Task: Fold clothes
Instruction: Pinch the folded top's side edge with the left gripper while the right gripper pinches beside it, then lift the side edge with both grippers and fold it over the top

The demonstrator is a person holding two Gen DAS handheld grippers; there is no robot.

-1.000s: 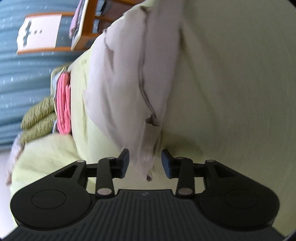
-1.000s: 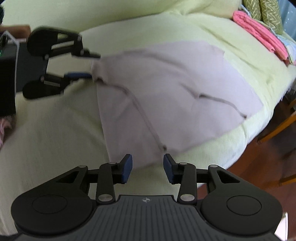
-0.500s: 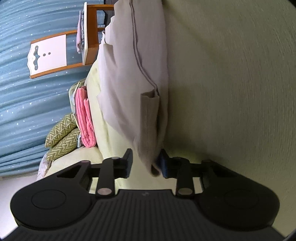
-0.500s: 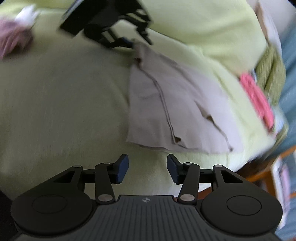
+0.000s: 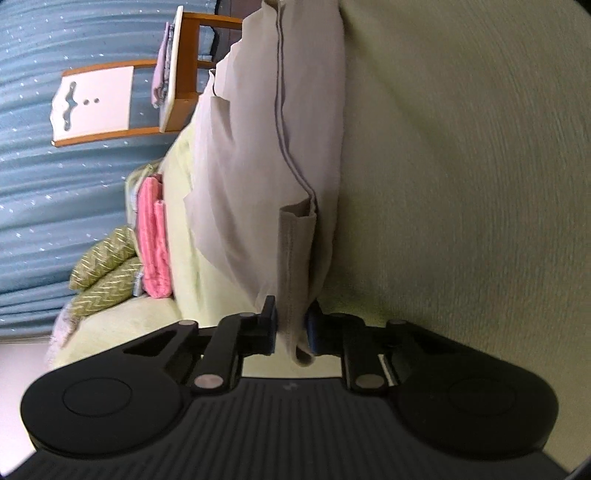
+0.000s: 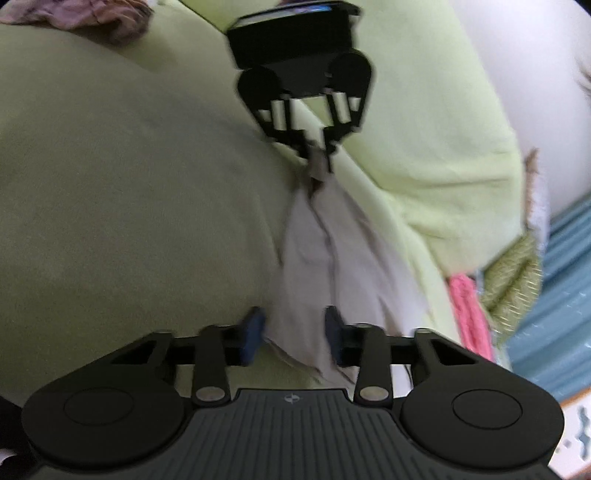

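Note:
A beige garment (image 5: 258, 166) lies on the yellow-green bed cover (image 5: 461, 184). My left gripper (image 5: 291, 325) has its jaws closing, and the pads press on the garment's hemmed corner, which hangs between them. In the right wrist view the same garment (image 6: 332, 266) stretches from the left gripper (image 6: 317, 155) at the far end down to my right gripper (image 6: 293, 332). The right jaws are closing but still stand apart, with the garment's near edge lying between them.
Folded pink cloth (image 5: 153, 236) and green chevron pillows (image 5: 103, 273) sit at the bed's edge. A wooden chair (image 5: 96, 103) stands before a blue curtain (image 5: 55, 192). Crumpled pinkish clothing (image 6: 92, 18) lies at the far side of the cover (image 6: 129, 184).
The left jaws have narrowed onto the garment's corner. The right gripper has rolled and come down to the garment's near edge, which now lies between its jaws.

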